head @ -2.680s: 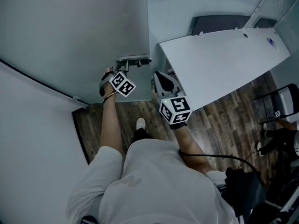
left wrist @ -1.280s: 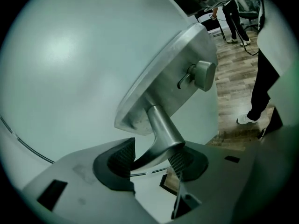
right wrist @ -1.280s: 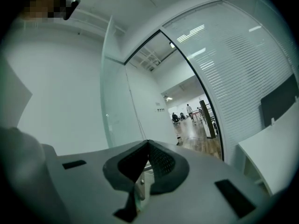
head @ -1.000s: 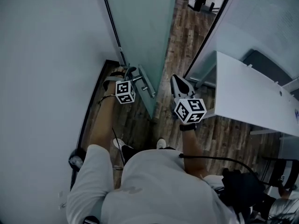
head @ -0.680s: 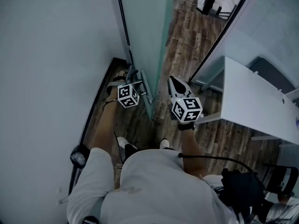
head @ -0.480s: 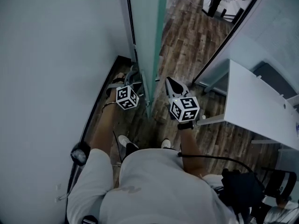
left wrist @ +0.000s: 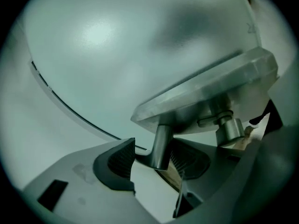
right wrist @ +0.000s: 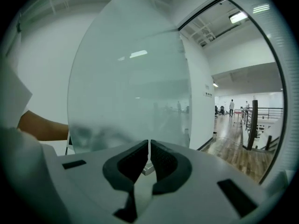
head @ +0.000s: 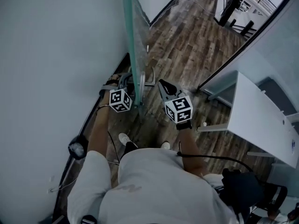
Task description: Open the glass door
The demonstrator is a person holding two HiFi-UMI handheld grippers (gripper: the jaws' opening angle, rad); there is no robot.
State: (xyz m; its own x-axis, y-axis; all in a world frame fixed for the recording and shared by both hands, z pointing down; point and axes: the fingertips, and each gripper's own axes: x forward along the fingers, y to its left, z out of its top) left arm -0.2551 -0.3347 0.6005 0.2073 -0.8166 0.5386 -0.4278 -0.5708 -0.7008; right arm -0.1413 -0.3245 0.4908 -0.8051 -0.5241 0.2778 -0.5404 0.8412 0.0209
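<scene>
At the near edge of the glass door [head: 138, 36], standing ajar and edge-on close to the wall [head: 56, 55], left claw [left wrist: 152, 158] released, jaws just opened wider around the door handle [left wrist: 205, 94] post, right claw [right wrist: 149, 160] clenched on nothing beside the door's other face, open wood floor [head: 187, 45] beyond.

The person wears a pale grey short-sleeved T-shirt [head: 154, 190] and white shoes [head: 124, 138]. A thin black cable [head: 205, 157] runs from the right wrist to a black pouch [head: 240, 185] at the hip. The left hand-held gripper [left wrist: 149, 158] and the right hand-held gripper [right wrist: 149, 157] each carry a cube [head: 120, 100] with black-and-white square markers. Both have smooth light grey shells with small black rectangular slots, and dark, finely ribbed pads [right wrist: 133, 162].
</scene>
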